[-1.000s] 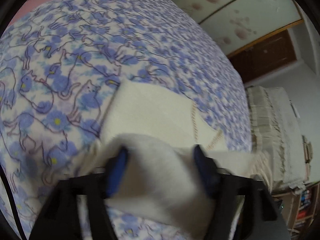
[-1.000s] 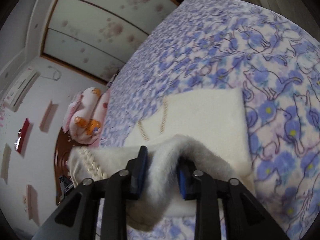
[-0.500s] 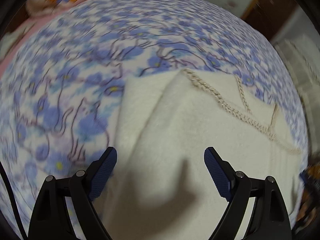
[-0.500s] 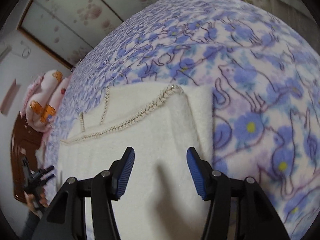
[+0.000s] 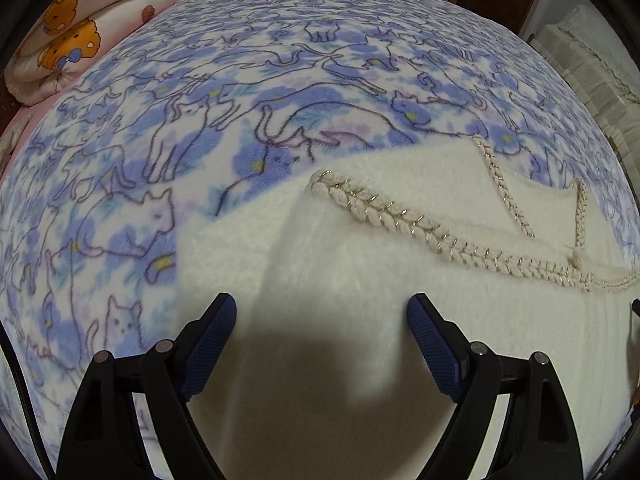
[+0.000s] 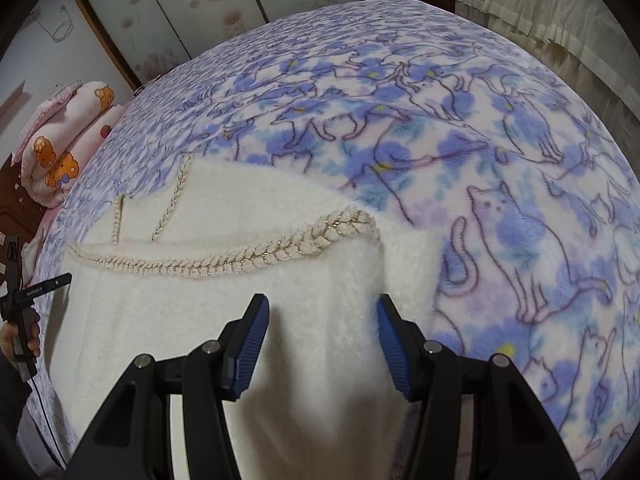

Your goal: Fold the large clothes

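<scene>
Spread across the bed, a cat-print fleece blanket [image 5: 280,80] carries the cream fuzzy garment [image 5: 340,280], which lies flat directly under both tongs with its top fold's braided trim [image 5: 400,216] just ahead of the tips. The left gripper [image 5: 322,320] stands released, its jaws having just narrowed with nothing pinched; the right gripper [image 6: 320,322] is released too, above the folded edge. Likely next: press the fold flat, then pinch a fresh edge, both layers together, evenly on both sides.
</scene>
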Tool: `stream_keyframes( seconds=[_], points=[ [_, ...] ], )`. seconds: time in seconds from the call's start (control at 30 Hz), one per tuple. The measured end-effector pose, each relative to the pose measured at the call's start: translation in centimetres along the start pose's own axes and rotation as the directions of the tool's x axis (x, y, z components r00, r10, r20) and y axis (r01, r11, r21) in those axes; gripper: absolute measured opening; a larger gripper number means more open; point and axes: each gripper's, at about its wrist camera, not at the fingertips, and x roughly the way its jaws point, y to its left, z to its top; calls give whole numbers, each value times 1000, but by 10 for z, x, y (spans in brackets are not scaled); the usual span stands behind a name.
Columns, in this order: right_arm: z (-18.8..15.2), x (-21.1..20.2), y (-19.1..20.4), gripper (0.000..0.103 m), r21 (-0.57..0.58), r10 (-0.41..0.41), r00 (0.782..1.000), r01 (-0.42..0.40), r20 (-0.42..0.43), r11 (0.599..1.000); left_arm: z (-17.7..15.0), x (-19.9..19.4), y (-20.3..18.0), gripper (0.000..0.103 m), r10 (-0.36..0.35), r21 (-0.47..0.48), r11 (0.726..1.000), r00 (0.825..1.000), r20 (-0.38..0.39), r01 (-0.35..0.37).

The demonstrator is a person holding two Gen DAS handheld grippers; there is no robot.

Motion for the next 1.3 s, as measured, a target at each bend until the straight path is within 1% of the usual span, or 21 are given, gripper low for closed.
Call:
stream_keyframes(
  seconds=[0.03,0.07,0.1,0.13,0.17,0.2,0.3,0.37,0.43,0.47,0.57,0.67,0.73,0.8,0.9,1.0,1.03,1.1,1.17,1.23,1.3],
  points=[
    [-1,1,2,45,-12,-12,1000,12,4,1000,0,1,-1,64,-26,-2,1000,1000,6,26],
    [-1,2,5,27,-28,-29,1000,29,3,999,1,0,-3,47,-31,-5,1000,999,12,31],
    [-3,1,8,19,-46,-52,999,53,11,998,-1,-1,-7,32,-12,-5,1000,1000,23,12],
    [-4,-1,10,11,-59,-75,997,77,25,995,-3,-5,-12,22,30,7,1000,998,48,-30],
    [-6,-5,12,10,-68,-93,995,96,41,993,-6,-8,-17,6,74,27,997,995,64,-75],
    [-9,-10,14,9,-75,-98,993,103,61,992,-10,-11,-22,6,104,45,993,991,85,-108],
    [-15,-27,23,8,-96,-125,985,137,119,986,-23,-32,-26,6,127,60,989,978,164,-138],
    [-15,-41,29,8,-98,-136,977,153,162,983,-26,-51,-23,6,133,33,989,967,219,-143],
    [-10,-56,35,7,-93,-146,967,169,208,981,-23,-68,-18,6,131,2,991,958,253,-136],
    [-6,-63,37,7,-88,-152,961,176,230,980,-21,-78,-17,6,129,-12,991,954,270,-131],
    [13,-83,42,7,-58,-143,945,167,294,984,-11,-100,-17,6,158,-35,987,937,311,-155],
    [31,-93,49,7,-38,-145,927,169,347,985,0,-116,-11,6,180,-75,984,919,350,-164],
    [45,-92,52,7,-24,-153,920,173,362,985,9,-120,-5,6,182,-105,983,917,356,-154],
    [56,-83,53,7,-8,-165,917,180,364,984,18,-116,-2,6,182,-122,981,919,350,-148],
    [68,-60,51,7,15,-183,920,190,347,982,28,-95,-4,6,202,-121,978,919,340,-171],
    [72,-18,44,7,13,-237,929,244,284,970,34,-58,-3,6,230,-122,972,926,299,-202],
    [70,-2,40,7,19,-254,933,258,255,966,34,-45,-2,6,240,-126,969,930,278,-212],
    [60,32,29,7,33,-290,941,289,176,957,32,-9,5,6,253,-140,964,945,205,-227],
    [49,54,17,7,56,-300,944,295,137,954,28,17,8,6,258,-137,962,953,159,-237],
    [44,61,11,8,72,-292,946,285,142,956,24,27,6,6,265,-124,961,948,174,-245],
    [43,63,9,9,80,-289,947,280,141,957,25,33,8,7,256,-123,964,951,174,-237]
  ],
)
